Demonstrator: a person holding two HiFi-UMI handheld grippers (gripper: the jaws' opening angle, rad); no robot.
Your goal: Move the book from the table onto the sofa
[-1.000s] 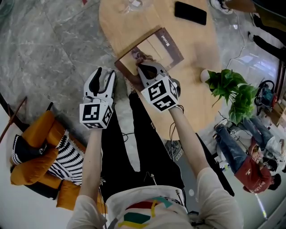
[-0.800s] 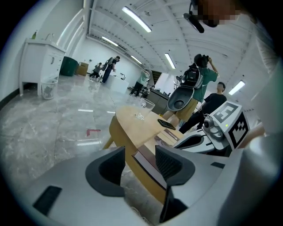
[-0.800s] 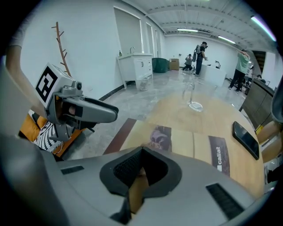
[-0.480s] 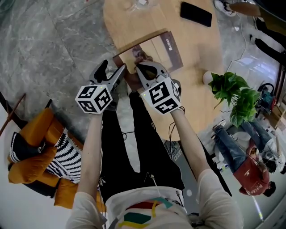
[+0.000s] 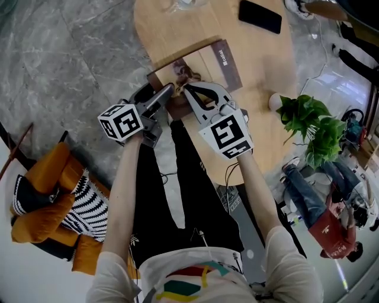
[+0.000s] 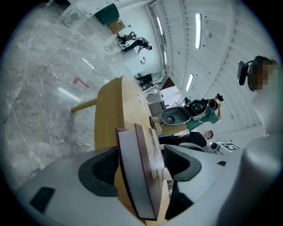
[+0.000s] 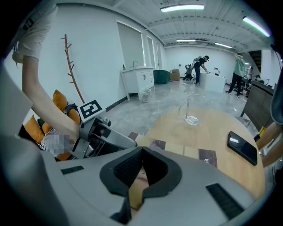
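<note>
1. Since a second ago, the left claw [image 5: 159, 96] has rolled onto its side, so its marker cube now faces left. It has come in from over the floor to the near corner of the book [image 5: 208, 61], and its jaws, narrower then, now stand wide.
2. Its own view shows the book edge-on between the two pads, filling most of the gap. A sliver of space shows beside the cover-side pad, so the pads do not look pressed on it.
3. The right claw [image 5: 190, 93] is closed on the book's near edge, just beside the left claw. In its own view the pads meet in a narrow V over the cover.
4. The book lies at the near end of the wooden surface [image 5: 260, 71], its near corner jutting past the rim.
5. A phone [image 5: 257, 16] lies at the far end, well apart from the book. A plant [image 5: 308, 124] stands by the right rim.
6. The sofa [image 5: 44, 195], orange with a striped cushion, sits at lower left, well apart from the book.
</note>
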